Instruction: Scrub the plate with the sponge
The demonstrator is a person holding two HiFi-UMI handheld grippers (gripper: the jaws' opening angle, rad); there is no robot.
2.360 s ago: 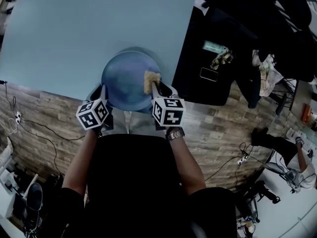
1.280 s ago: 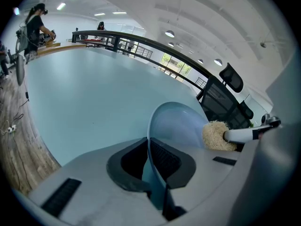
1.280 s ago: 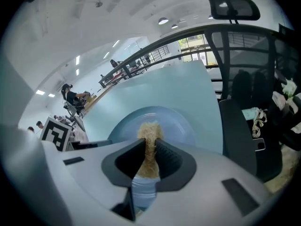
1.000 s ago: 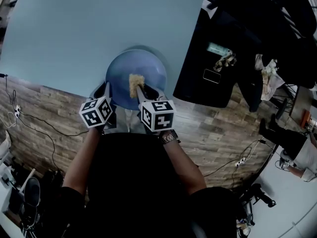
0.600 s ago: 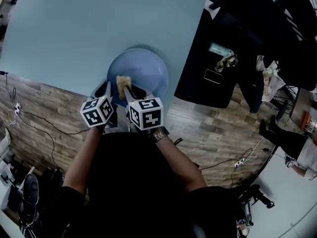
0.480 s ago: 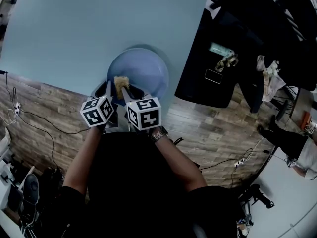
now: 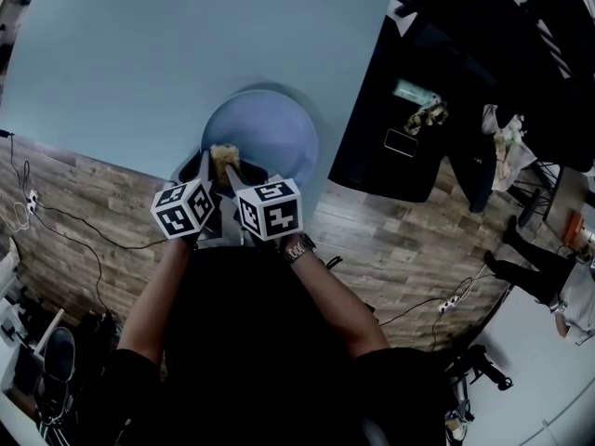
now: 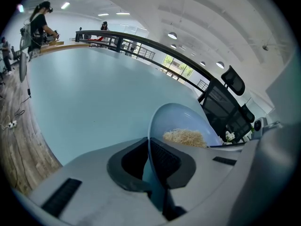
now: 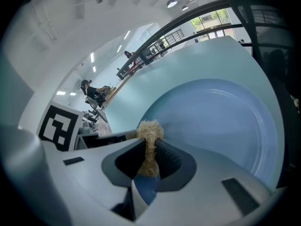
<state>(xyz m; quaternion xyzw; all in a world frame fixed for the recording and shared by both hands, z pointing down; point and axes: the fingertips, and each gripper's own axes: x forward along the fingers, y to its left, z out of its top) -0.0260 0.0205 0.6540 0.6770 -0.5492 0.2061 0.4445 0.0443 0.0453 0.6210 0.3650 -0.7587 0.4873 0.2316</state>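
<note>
Left gripper [image 8: 147,149] clamped on plate [image 8: 178,119] rim; right gripper [image 9: 149,150] pinching sponge [image 9: 150,129]; hard stroke near rim may pry plate loose

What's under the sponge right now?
The blue plate, near its rim by the left gripper, which clamps that rim. The right gripper pinches the sponge. The plate patch beneath the sponge is covered.

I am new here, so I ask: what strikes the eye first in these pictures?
The round blue plate at the near edge of the pale table, its rim clamped by the left gripper. Close beside it, the right gripper pinches a tan fibrous sponge over the plate's near left part.
</note>
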